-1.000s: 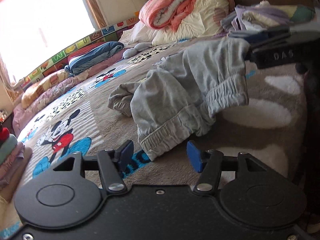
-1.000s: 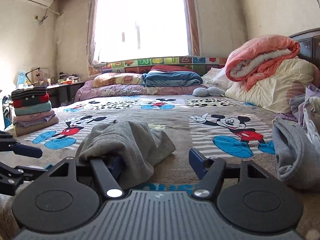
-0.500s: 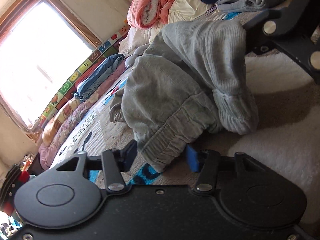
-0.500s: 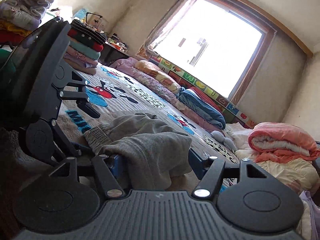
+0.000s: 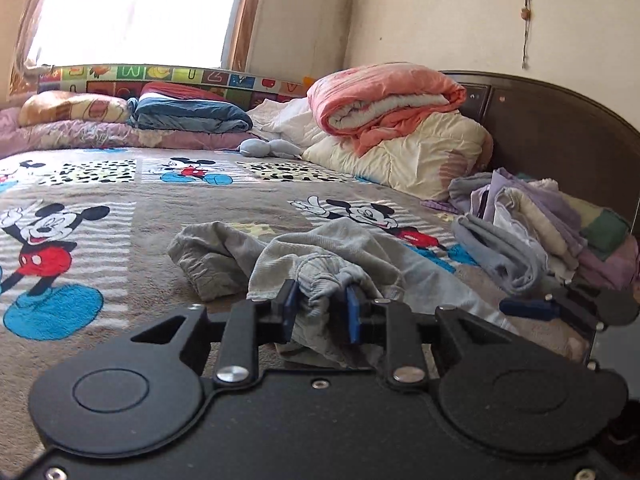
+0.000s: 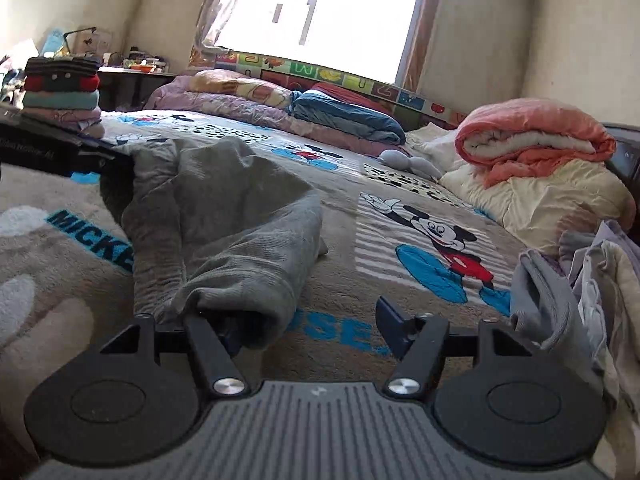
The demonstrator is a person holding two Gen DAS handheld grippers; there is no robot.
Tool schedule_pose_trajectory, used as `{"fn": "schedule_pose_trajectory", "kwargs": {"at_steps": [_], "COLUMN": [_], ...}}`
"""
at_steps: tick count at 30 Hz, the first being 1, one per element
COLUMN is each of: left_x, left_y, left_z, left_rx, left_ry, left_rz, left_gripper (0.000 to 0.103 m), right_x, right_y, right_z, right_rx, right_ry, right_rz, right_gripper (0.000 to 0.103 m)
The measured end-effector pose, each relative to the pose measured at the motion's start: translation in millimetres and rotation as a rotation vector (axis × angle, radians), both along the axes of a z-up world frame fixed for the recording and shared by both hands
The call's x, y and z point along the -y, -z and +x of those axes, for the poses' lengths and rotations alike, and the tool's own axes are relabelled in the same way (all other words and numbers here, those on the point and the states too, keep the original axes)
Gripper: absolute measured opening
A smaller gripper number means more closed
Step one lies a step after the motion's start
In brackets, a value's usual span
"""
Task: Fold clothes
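Here, my left gripper (image 5: 321, 308) is closing its jaws on a bunched, elastic-gathered edge of the grey garment (image 5: 344, 256); the cloth sits squeezed between the two blue pads (image 5: 289, 305), which press on it from both sides. The rest of the garment trails away from my jaws in a crumpled heap on the bed's cartoon-mouse blanket (image 5: 100, 216), one part lying off to the left, another stretching right toward my other tool.

My right gripper (image 6: 310, 330) has its jaws standing wide and opening further. A fold of the same grey garment (image 6: 224, 216) drapes over the left finger and hides it, while the right finger (image 6: 394, 320) stands bare, well apart from the cloth. I cannot see the pads pinching anything here. From this side the garment rises in a ridge toward the left, where my left tool shows as a dark bar (image 6: 52, 150) touching its far end.

To the right of the garment lies a loose pile of pale clothes (image 5: 532, 224) near the dark headboard (image 5: 560, 128). A rolled pink quilt (image 5: 384, 104) rests on cream bedding beyond it. A neat stack of folded clothes (image 6: 62, 92) stands at the far left in the right wrist view.
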State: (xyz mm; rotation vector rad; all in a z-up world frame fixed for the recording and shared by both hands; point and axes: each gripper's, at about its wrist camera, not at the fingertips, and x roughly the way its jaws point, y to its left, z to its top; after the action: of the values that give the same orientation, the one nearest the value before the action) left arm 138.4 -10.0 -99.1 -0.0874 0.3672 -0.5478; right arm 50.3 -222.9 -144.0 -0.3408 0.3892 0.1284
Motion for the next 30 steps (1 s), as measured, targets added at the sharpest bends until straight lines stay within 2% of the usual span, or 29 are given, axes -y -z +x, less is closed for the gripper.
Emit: {"fn": "schedule_pose_trajectory", "kwargs": {"at_steps": [2,5,8,11,12,14,15,16,18,20,23,25,26,27,28,30], "left_x": [-3,-7,-3,3,6,9,11,10,9,4,-5,-8,-9,-7,-3,6], "left_y": [-5,-17,-24,-25,-25,-21,-19,-15,-8,0,8,9,9,6,4,0], "left_z": [-1,-1,-1,-1,-1,0,0,1,4,8,13,13,13,9,2,-12], "left_rx": [-0.016,-0.034,-0.044,-0.062,-0.068,-0.087,-0.096,-0.108,-0.132,-0.164,-0.194,-0.198,-0.198,-0.171,-0.119,-0.017], "left_ry": [0.005,0.025,0.053,0.075,0.080,0.087,0.087,0.074,0.048,0.015,-0.022,-0.003,0.007,0.024,0.040,0.073], "left_rz": [-0.076,-0.195,-0.243,-0.255,-0.251,-0.241,-0.232,-0.221,-0.198,-0.190,-0.178,-0.158,-0.146,-0.099,-0.027,0.116], "left_gripper": [0.023,0.022,0.022,0.022,0.022,0.022,0.022,0.022,0.022,0.022,0.021,0.023,0.026,0.033,0.045,0.056], "right_x": [-13,-30,-46,-53,-54,-51,-50,-47,-38,-20,17,43,52,62,70,83], "right_y": [4,8,13,16,16,14,13,10,3,-8,-20,-24,-23,-21,-19,-14], "right_z": [-11,-26,-40,-44,-41,-33,-28,-24,-20,-17,-12,-8,-7,-4,-2,2], "right_rx": [0.027,0.065,0.158,0.233,0.229,0.204,0.191,0.177,0.154,0.130,0.094,0.069,0.056,0.039,0.027,0.015], "right_ry": [-0.037,-0.081,-0.090,-0.106,-0.115,-0.123,-0.126,-0.128,-0.128,-0.106,-0.068,-0.038,-0.019,-0.003,0.016,0.052], "right_rz": [-0.114,-0.228,-0.351,-0.425,-0.425,-0.408,-0.398,-0.373,-0.283,-0.124,0.174,0.358,0.412,0.468,0.517,0.590], "right_gripper": [0.077,0.079,0.084,0.085,0.083,0.066,0.050,0.039,0.032,0.030,0.029,0.029,0.029,0.029,0.029,0.029]}}
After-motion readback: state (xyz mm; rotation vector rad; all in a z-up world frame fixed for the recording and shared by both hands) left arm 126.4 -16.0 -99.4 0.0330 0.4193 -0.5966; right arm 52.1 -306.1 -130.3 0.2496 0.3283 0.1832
